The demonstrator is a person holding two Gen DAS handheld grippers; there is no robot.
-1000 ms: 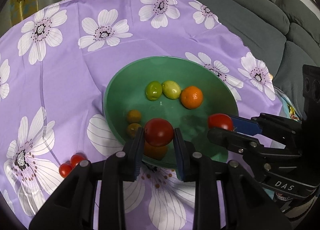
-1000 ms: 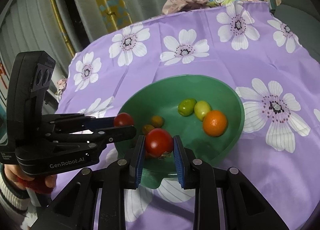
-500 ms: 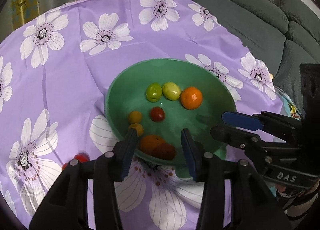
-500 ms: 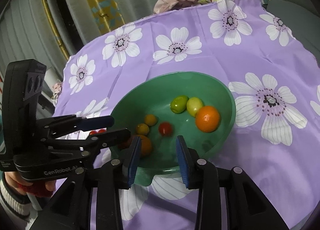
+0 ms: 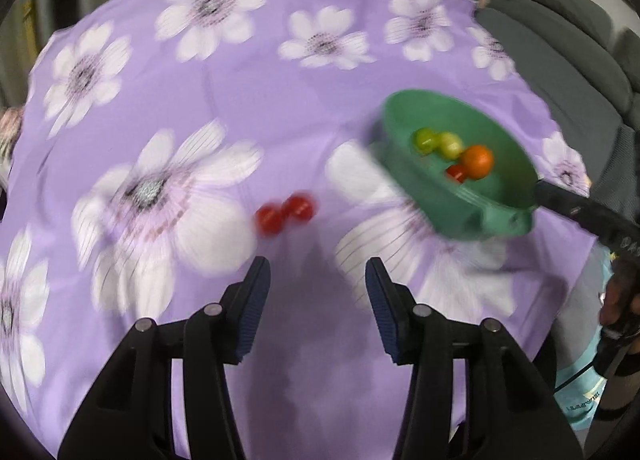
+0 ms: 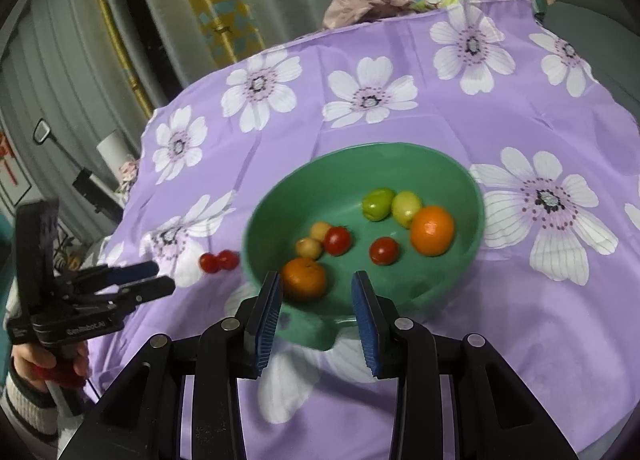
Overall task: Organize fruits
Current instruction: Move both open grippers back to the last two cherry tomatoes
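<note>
Both grippers' fingers have just parted, empty: left gripper [image 5: 318,284] near two cherry tomatoes [image 5: 285,213], right gripper [image 6: 316,302] over the green bowl [image 6: 472,195].

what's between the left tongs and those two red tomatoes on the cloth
Nothing visible. The left tongs are open and empty, and only bare purple tablecloth lies between them and the two small tomatoes. The green bowl sits off to the right.

White lettering reading "GenRobot.AI" runs along the side of the black plastic left gripper [image 6: 154,280], at about eight o'clock in the right wrist view. Small print on a pale blue packet [image 5: 580,400] at four o'clock in the left wrist view is too blurred to read
</note>
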